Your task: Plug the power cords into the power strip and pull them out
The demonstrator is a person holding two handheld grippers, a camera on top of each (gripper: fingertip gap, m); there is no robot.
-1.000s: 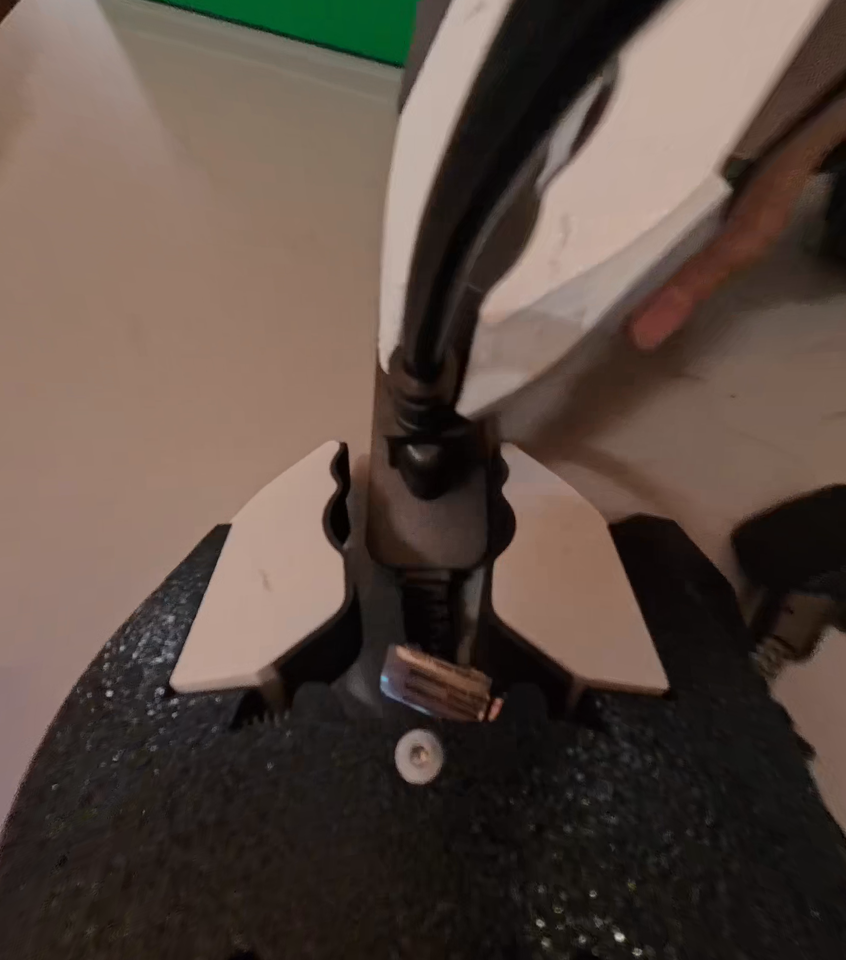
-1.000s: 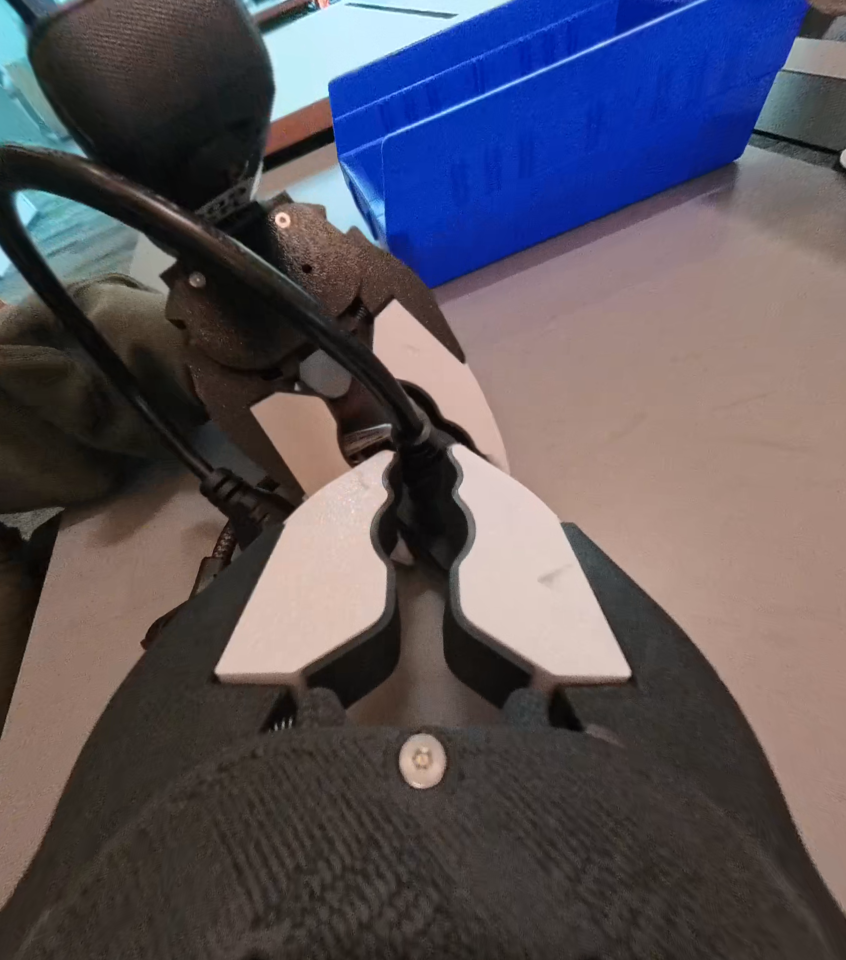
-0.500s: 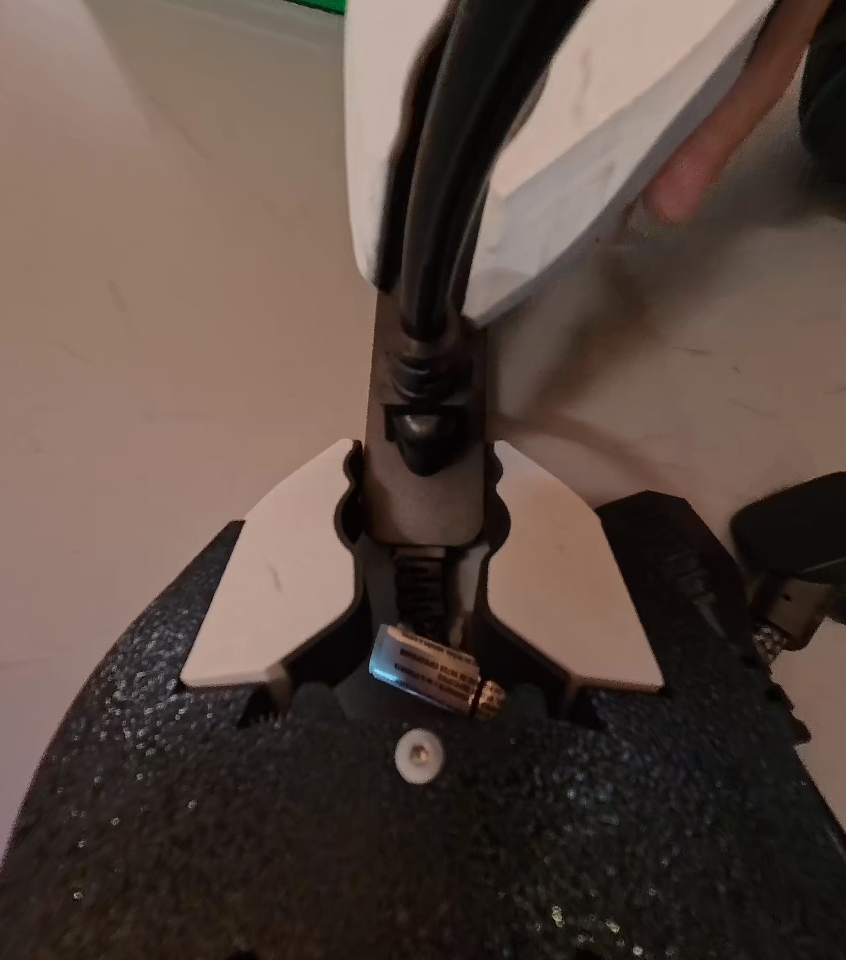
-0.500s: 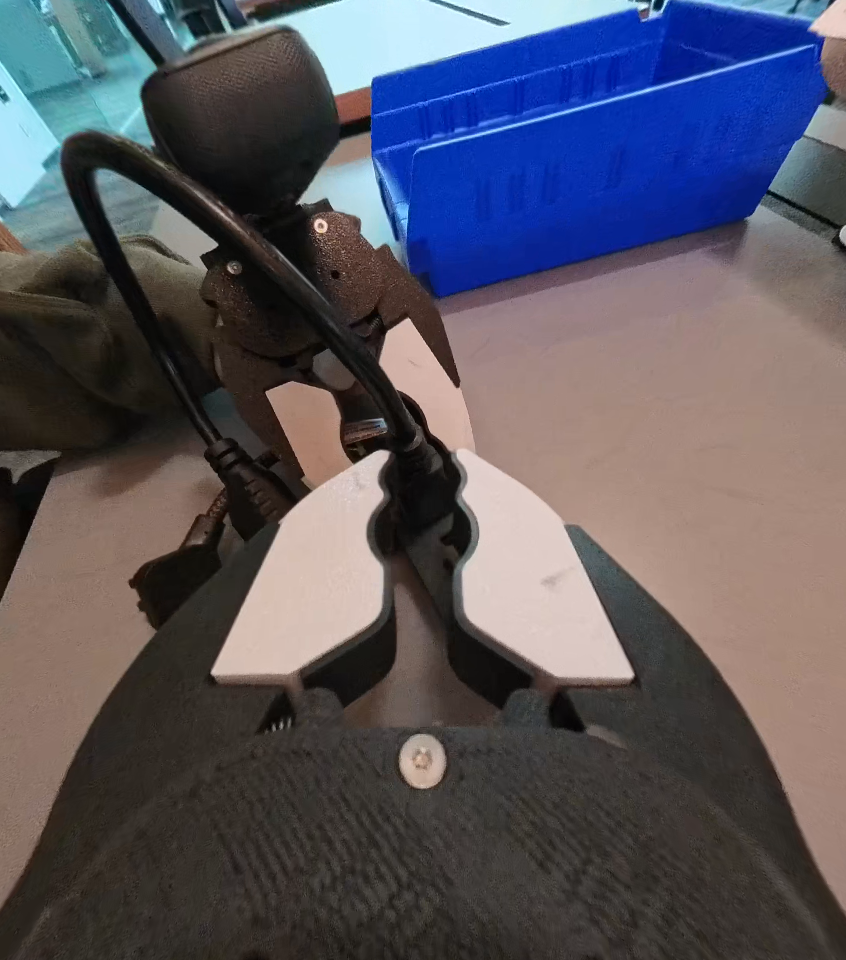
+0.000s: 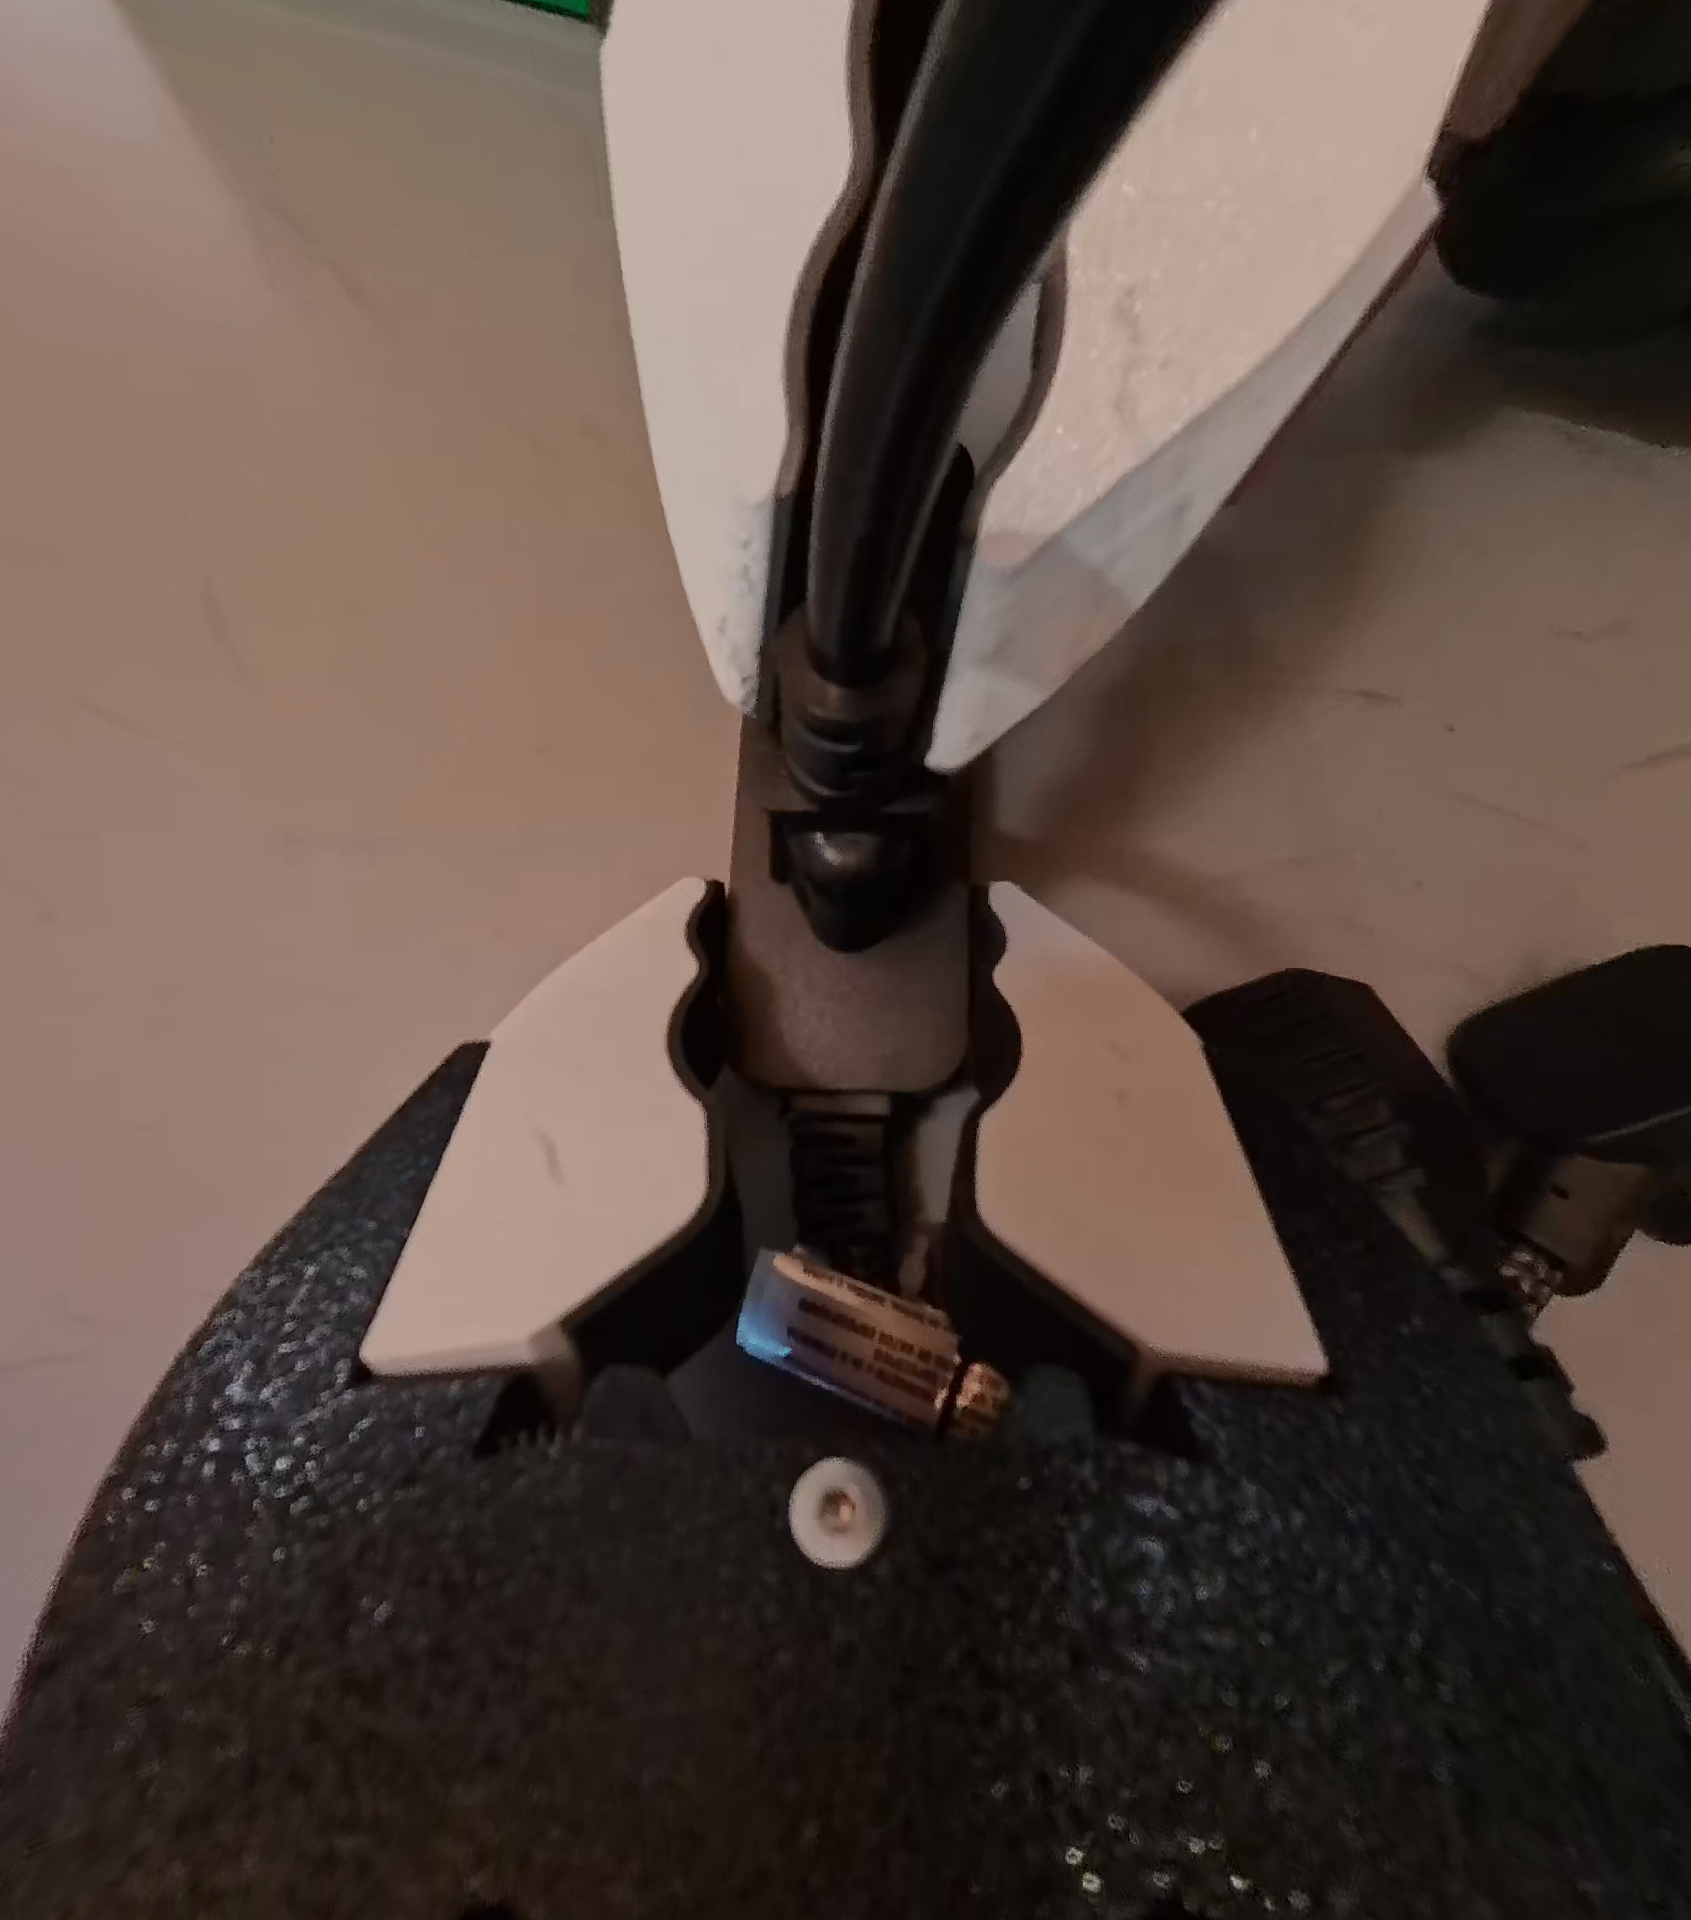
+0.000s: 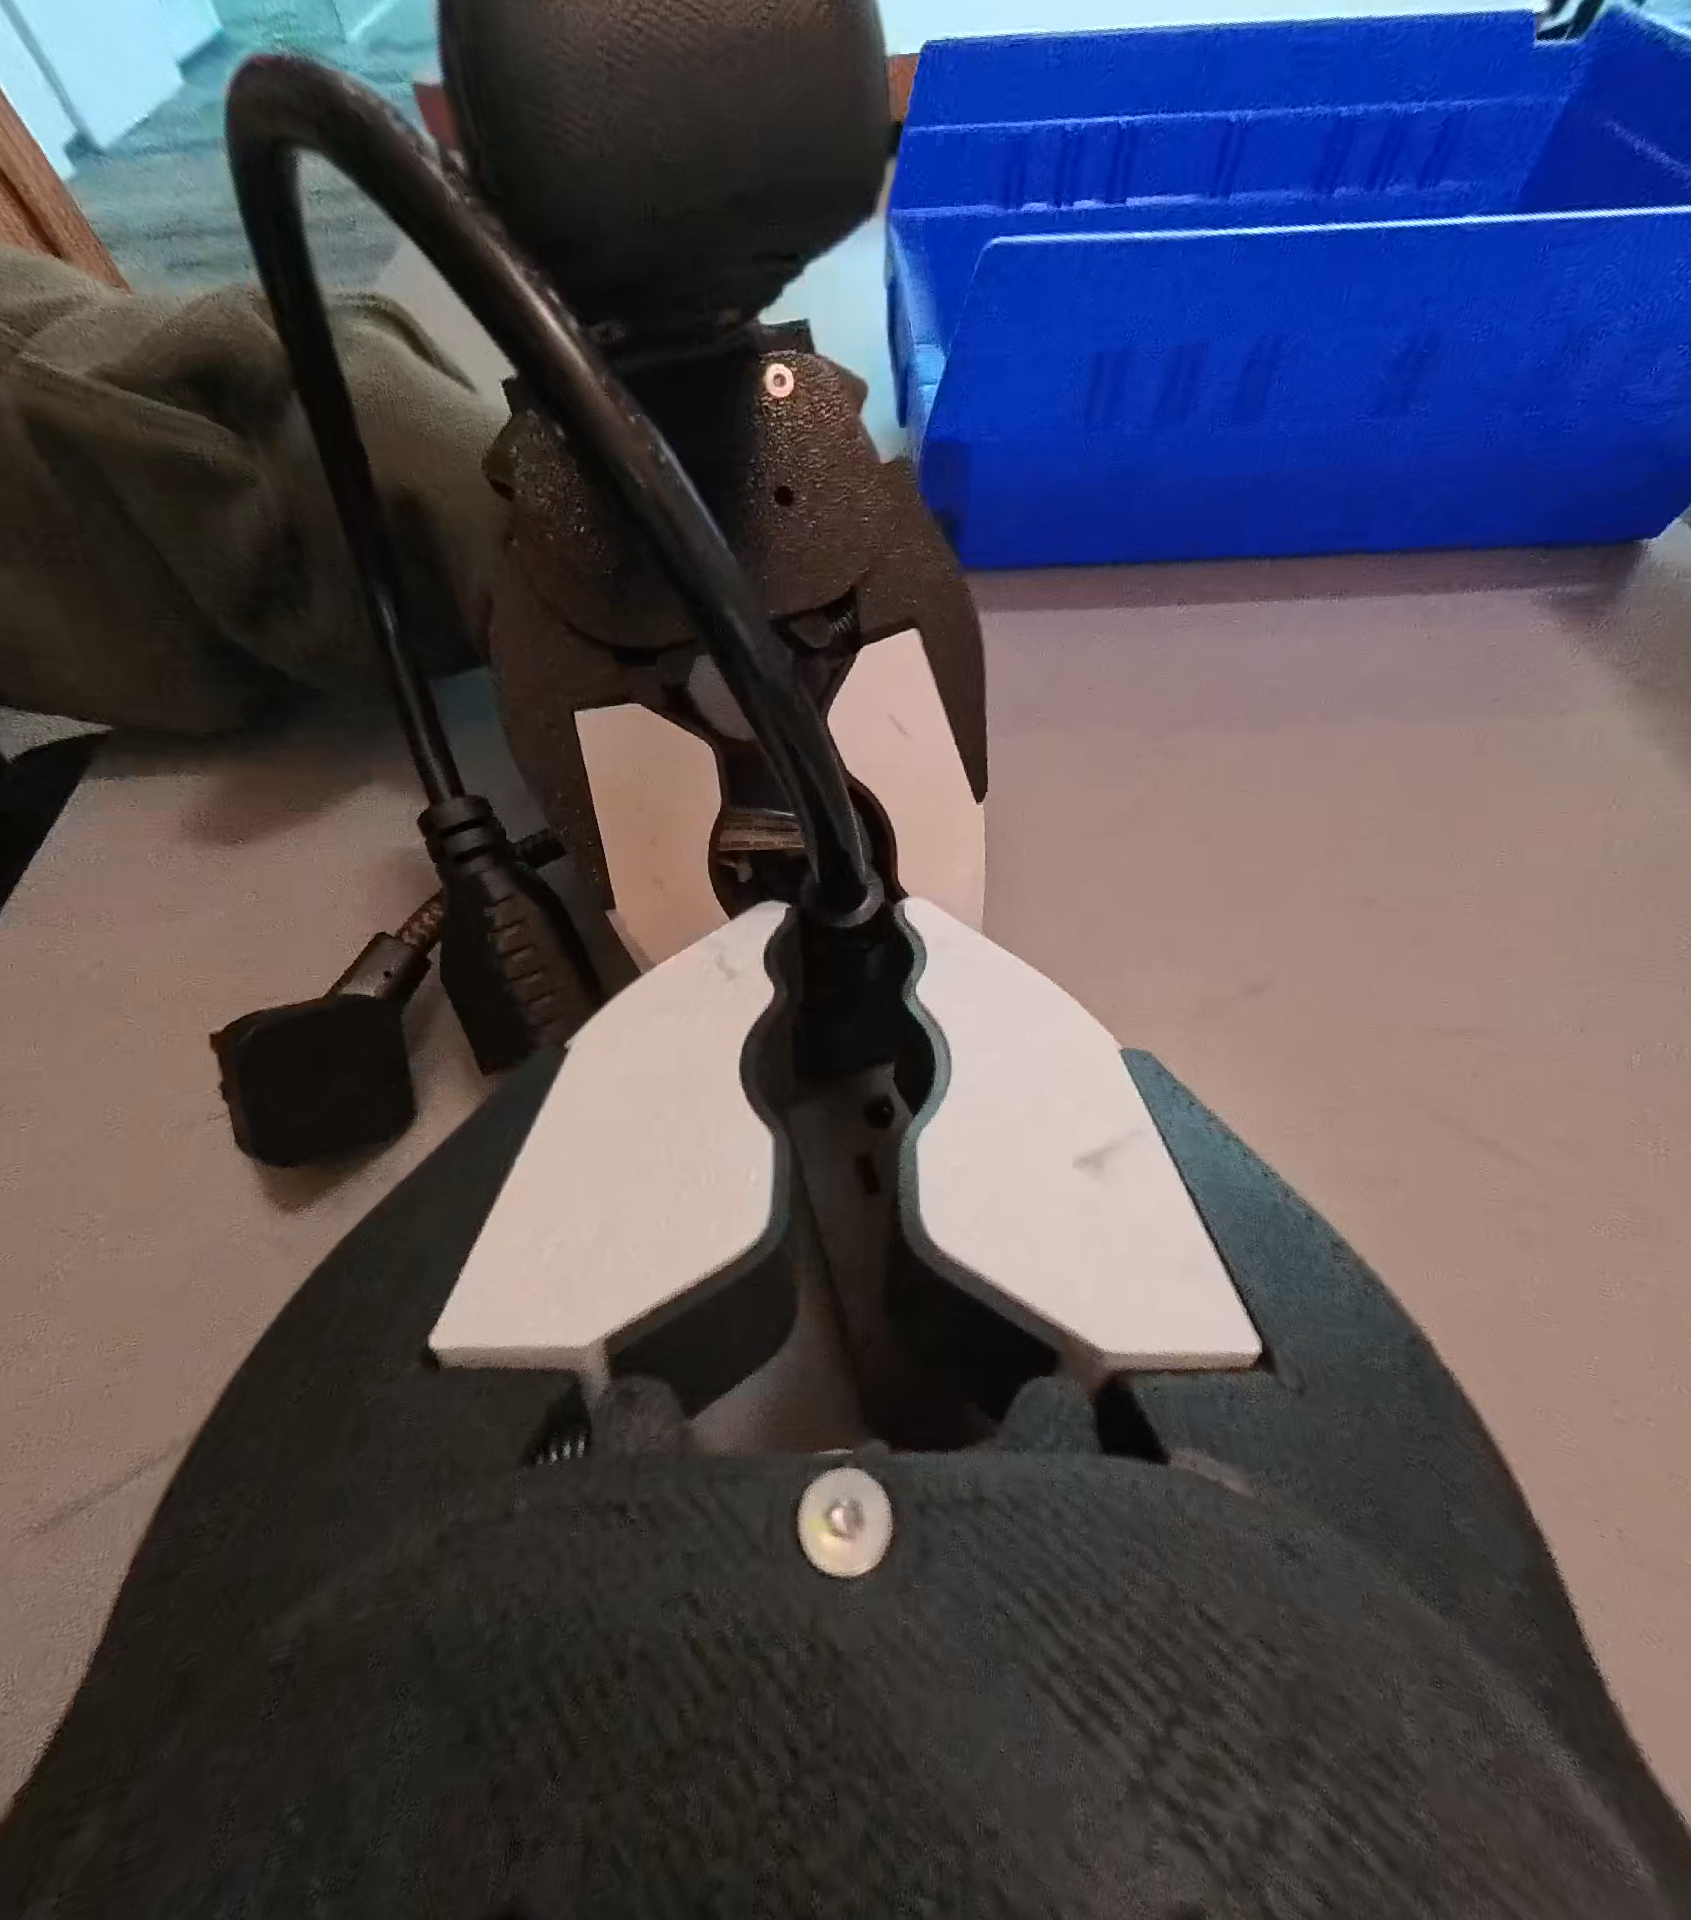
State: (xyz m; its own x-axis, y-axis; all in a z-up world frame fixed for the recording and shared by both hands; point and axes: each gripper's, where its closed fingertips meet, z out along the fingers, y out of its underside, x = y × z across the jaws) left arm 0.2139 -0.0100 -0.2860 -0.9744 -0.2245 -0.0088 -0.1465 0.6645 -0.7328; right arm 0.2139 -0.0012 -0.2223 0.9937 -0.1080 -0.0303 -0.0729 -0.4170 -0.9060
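Observation:
My left gripper (image 5: 846, 914) is shut on the end of a narrow grey power strip (image 5: 846, 1008). A black power cord's plug (image 5: 846, 748) sits against the strip's face just beyond my left fingertips. My right gripper (image 6: 843, 925) is shut on that plug (image 6: 836, 997), with the strip (image 6: 856, 1153) running under its fingers. The cord (image 6: 529, 312) arches up and over to the left. The two grippers face each other closely: the right gripper's white fingers (image 5: 706, 364) show in the left wrist view, and the left gripper (image 6: 779, 790) shows in the right wrist view.
A second black plug (image 6: 508, 966) and a small black adapter (image 6: 311, 1081) lie on the grey table (image 6: 1392, 935) to the left of the grippers. A blue bin (image 6: 1340, 343) stands at the back right. A person's olive sleeve (image 6: 93, 499) is at the left.
Both grippers have swung to face each other more squarely, and the right gripper's view has tilted up. Both grips are unchanged and the plug stays at the strip.

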